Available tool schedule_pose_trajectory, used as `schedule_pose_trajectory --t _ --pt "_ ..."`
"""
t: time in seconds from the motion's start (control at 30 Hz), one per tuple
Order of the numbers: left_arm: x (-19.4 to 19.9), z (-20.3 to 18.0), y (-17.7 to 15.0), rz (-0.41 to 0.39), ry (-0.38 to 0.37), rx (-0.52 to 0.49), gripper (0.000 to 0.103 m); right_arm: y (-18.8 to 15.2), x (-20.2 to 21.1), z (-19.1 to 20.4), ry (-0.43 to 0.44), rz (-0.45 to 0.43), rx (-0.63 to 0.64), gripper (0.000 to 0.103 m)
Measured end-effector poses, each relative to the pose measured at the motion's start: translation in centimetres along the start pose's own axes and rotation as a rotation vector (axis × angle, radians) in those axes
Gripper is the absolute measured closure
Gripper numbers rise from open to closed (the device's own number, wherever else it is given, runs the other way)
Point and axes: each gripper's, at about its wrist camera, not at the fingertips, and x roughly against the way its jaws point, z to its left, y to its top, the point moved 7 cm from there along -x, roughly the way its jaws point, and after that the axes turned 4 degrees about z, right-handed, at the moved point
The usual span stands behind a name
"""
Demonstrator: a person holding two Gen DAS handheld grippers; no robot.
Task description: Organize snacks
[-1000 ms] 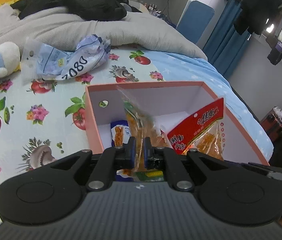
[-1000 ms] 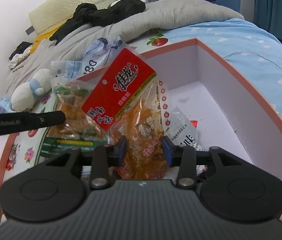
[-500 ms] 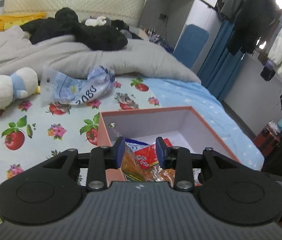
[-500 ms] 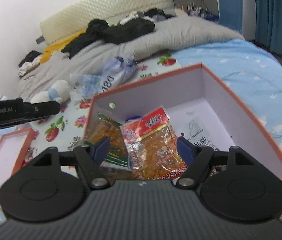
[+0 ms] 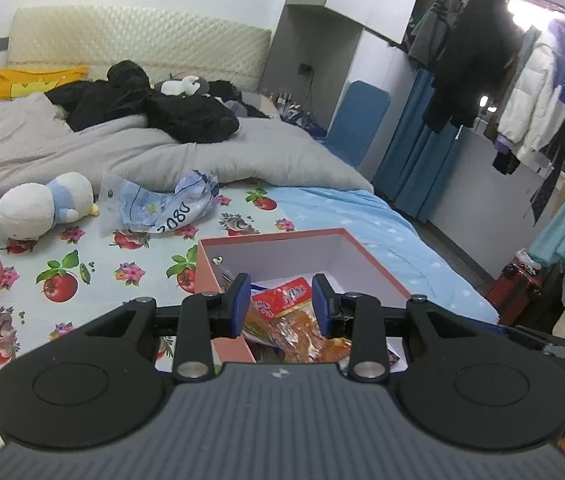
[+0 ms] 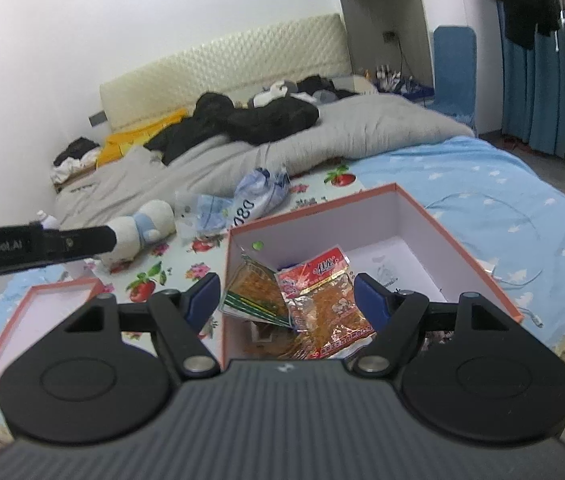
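Note:
A pink box (image 5: 290, 256) with a white inside stands open on the bed. In it lie a red-topped packet of orange snacks (image 6: 322, 284) and, beside it, a green-edged packet (image 6: 254, 288). My left gripper (image 5: 281, 305) hovers above the box's near left corner, open, with nothing between its blue pads; the red packet (image 5: 284, 295) shows below through the gap. My right gripper (image 6: 286, 295) is also above the box (image 6: 342, 222), open wide and empty. In the right wrist view the left gripper's body (image 6: 42, 244) reaches in from the left.
The box's pink lid (image 6: 42, 308) lies upturned to the left on the fruit-print sheet. Beyond the box lie a crumpled blue-white plastic bag (image 5: 162, 208), a white plush toy (image 5: 38, 208), a grey duvet and dark clothes. The bed's edge drops off on the right.
Both grippers let go of their packets, which now lie in the box. Both opened, rose and drew back from the box.

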Motion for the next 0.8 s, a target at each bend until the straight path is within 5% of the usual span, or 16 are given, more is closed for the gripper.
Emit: schedule_pose_trajectory --t 0.4,0.8 --pt "6.7 -2.6 -4.2 -0.022 0.004 -0.03 0.065 -2.6 5.7 0.7 -0.017 -0.058 0.002 0.028" --pt "9.0 -2.8 -7.4 -0.005 0.077 -0.068 0.065 -5.5 6.7 -0.2 -0.031 -0.039 -0.001 0.028"
